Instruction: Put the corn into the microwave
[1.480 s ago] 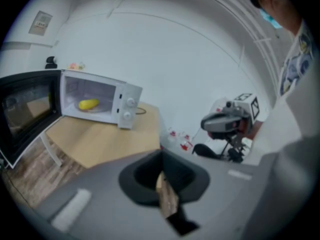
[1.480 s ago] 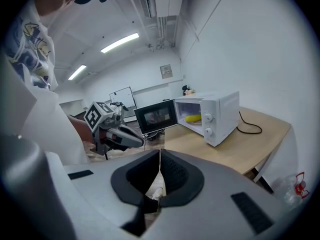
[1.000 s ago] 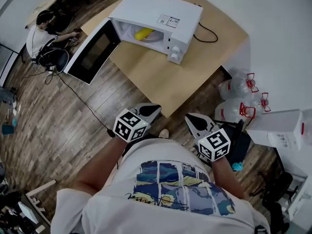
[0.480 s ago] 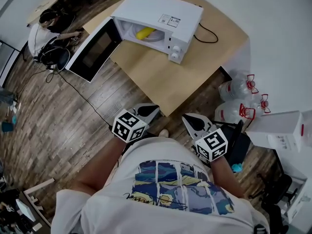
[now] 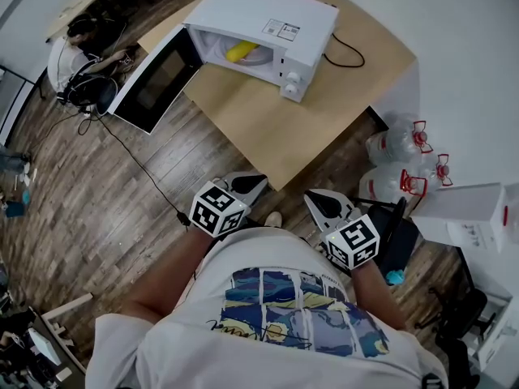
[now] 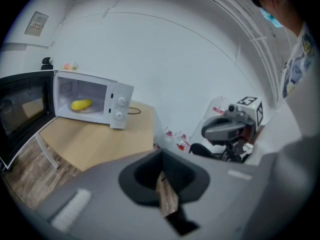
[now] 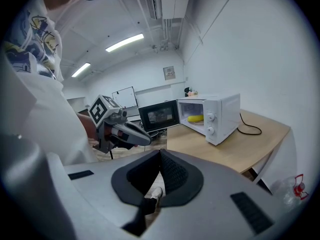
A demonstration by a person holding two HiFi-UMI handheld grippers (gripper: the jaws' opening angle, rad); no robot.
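Corn [image 5: 240, 52] lies on the plate inside the open microwave [image 5: 272, 14] in the head view. The microwave's door [image 5: 154, 78] swings out past the edge of the wooden table [image 5: 308, 128]. Only this view shows both tools from above, the left gripper [image 5: 250, 185] and the right gripper [image 5: 323, 203]. They are held near the person's waist, well apart from the microwave. It alone shows the water bottles [image 5: 395, 146] on the floor beside the table.

In the left gripper view the jaws are pressed together with nothing between them. Beyond them the corn [image 6: 81, 104] sits in the lit cavity, and the other gripper shows at the right.

In the right gripper view the jaws likewise meet tip to tip, empty. A shoe [image 7: 154, 191] shows through the gap behind the tips. Here the door's dark window faces the camera, and a black cord [image 7: 250, 127] trails on the table beside the microwave.
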